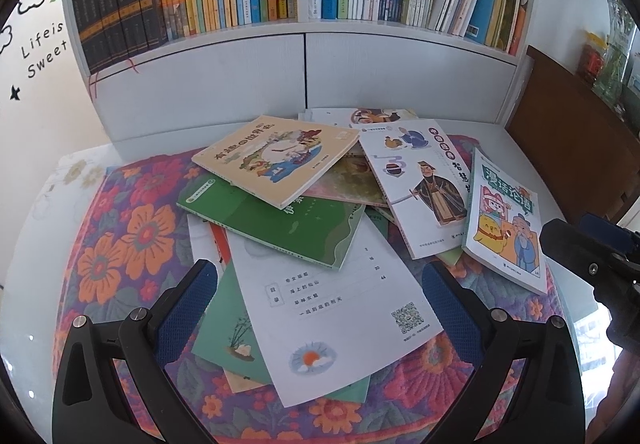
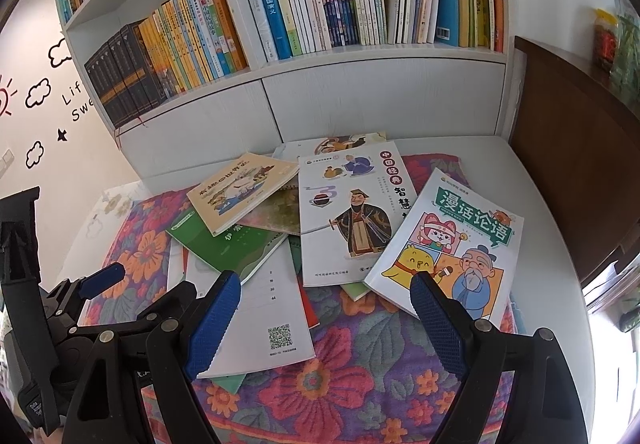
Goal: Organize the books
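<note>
Several thin books lie in a loose heap on a floral cloth (image 1: pixel 120 244). On top are a tan picture book (image 1: pixel 276 158), a green book (image 1: pixel 280 228), a white book with a QR code (image 1: pixel 332 316), a white book with a robed figure (image 1: pixel 420 184) and a cartoon-cover book (image 1: pixel 506 222). My left gripper (image 1: pixel 320 304) hovers open over the QR-code book. In the right wrist view my right gripper (image 2: pixel 326 318) hangs open over the front of the heap, its right finger (image 2: pixel 438 324) above the near corner of the cartoon-cover book (image 2: pixel 452 240). Neither holds anything.
A white bookshelf (image 1: pixel 304 26) packed with upright books stands behind the heap, with closed cabinet doors (image 1: pixel 240 84) below it. A brown wooden panel (image 1: pixel 576 148) stands at the right. The white desk (image 1: pixel 508 148) shows around the cloth. The left gripper's body (image 2: pixel 80 296) appears at left.
</note>
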`<action>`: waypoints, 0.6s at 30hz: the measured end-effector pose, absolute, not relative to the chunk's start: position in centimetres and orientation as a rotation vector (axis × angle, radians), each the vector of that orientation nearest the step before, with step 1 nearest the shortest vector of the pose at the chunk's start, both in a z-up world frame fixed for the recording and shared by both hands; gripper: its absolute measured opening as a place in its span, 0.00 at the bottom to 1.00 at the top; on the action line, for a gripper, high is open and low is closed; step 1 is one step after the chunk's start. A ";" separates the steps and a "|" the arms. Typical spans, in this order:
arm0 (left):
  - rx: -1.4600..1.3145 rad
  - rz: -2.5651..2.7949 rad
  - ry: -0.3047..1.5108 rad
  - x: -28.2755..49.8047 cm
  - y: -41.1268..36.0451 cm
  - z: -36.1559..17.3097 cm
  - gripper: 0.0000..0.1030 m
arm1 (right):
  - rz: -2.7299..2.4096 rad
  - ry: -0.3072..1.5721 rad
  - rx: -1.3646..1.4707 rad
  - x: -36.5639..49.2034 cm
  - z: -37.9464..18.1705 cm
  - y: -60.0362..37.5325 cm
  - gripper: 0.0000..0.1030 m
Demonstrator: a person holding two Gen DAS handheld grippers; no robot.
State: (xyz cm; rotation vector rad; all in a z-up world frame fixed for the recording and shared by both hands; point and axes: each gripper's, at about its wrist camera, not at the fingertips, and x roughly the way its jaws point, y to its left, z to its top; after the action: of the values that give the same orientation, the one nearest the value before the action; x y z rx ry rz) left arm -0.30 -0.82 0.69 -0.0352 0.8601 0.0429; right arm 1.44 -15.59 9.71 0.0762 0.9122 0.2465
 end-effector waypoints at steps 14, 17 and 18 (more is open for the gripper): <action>-0.107 0.099 0.835 -0.3 2.5 1.4 0.98 | 0.258 0.909 0.094 1.6 9.6 -16.0 0.84; -0.131 0.126 0.824 -0.3 3.9 1.8 0.98 | 0.257 0.908 0.107 1.6 9.7 -16.5 0.84; -0.141 0.133 0.821 -0.4 4.4 1.9 0.98 | 0.256 0.907 0.110 1.6 9.7 -16.7 0.84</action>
State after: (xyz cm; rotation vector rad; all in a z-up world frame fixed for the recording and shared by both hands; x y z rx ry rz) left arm -0.36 4.39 1.86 -0.1414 0.8211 0.1326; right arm 1.57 -16.68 9.73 0.1096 0.9067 0.2564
